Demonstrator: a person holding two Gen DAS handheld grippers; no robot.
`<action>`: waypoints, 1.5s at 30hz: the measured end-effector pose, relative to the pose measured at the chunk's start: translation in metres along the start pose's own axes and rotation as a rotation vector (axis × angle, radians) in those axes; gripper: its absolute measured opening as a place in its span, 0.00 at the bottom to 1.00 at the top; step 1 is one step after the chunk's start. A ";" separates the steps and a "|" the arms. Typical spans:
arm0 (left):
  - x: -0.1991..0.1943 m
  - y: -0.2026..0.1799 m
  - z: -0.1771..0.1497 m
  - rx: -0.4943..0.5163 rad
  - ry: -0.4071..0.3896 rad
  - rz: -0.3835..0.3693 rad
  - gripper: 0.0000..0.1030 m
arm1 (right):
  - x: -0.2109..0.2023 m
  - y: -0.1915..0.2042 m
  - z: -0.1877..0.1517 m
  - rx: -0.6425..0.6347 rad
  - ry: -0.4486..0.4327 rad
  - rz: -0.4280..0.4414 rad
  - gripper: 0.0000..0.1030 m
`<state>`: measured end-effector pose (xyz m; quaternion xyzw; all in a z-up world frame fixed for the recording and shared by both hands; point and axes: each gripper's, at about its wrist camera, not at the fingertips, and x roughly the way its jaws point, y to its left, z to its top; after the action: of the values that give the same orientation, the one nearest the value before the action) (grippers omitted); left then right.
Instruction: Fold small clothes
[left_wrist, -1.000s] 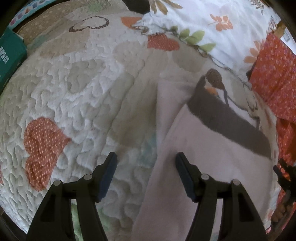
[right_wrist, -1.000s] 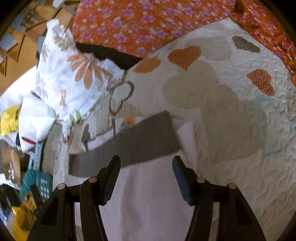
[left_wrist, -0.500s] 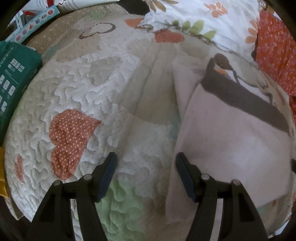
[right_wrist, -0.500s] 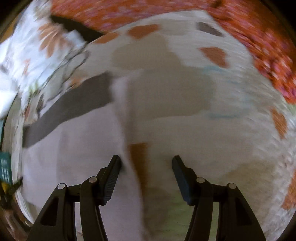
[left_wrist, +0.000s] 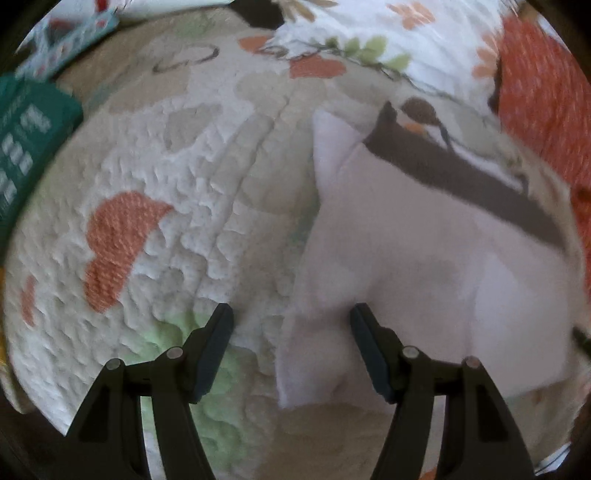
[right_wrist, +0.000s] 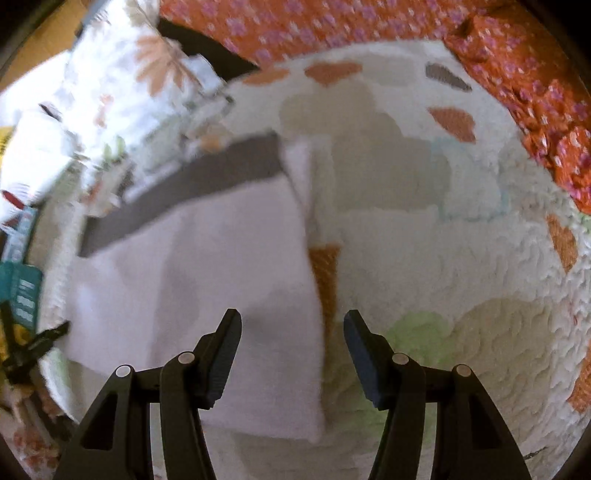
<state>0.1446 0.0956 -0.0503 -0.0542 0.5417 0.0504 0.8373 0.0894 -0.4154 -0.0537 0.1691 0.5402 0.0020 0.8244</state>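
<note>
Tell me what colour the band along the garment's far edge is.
Dark grey-brown band on a pale pink garment; it shows best in the left wrist view.

Quilted heart-patch bedspread (left_wrist: 207, 177); pale pink garment (left_wrist: 406, 266) flat on it, floral pillow (left_wrist: 417, 40) beyond the garment.

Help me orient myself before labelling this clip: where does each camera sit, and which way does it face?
Left wrist: on the left gripper, looking steeply down at the pale garment's left edge on the quilt; only its open fingers show.
Right wrist: on the right gripper, looking steeply down at the garment's right edge; only its open fingers show.
Shared: garment, dark waistband, quilt.
</note>
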 end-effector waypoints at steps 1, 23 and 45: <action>-0.003 -0.001 -0.001 0.027 -0.009 0.052 0.66 | -0.001 -0.005 0.001 0.021 -0.003 0.000 0.61; -0.050 0.094 0.032 -0.305 -0.105 -0.121 0.65 | 0.022 0.241 -0.085 -0.533 -0.014 0.186 0.61; -0.051 -0.033 0.031 -0.074 -0.065 -0.362 0.65 | 0.013 -0.030 0.019 0.186 -0.088 0.256 0.64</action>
<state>0.1562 0.0660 0.0098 -0.1799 0.4937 -0.0794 0.8471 0.1063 -0.4468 -0.0665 0.3122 0.4755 0.0496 0.8209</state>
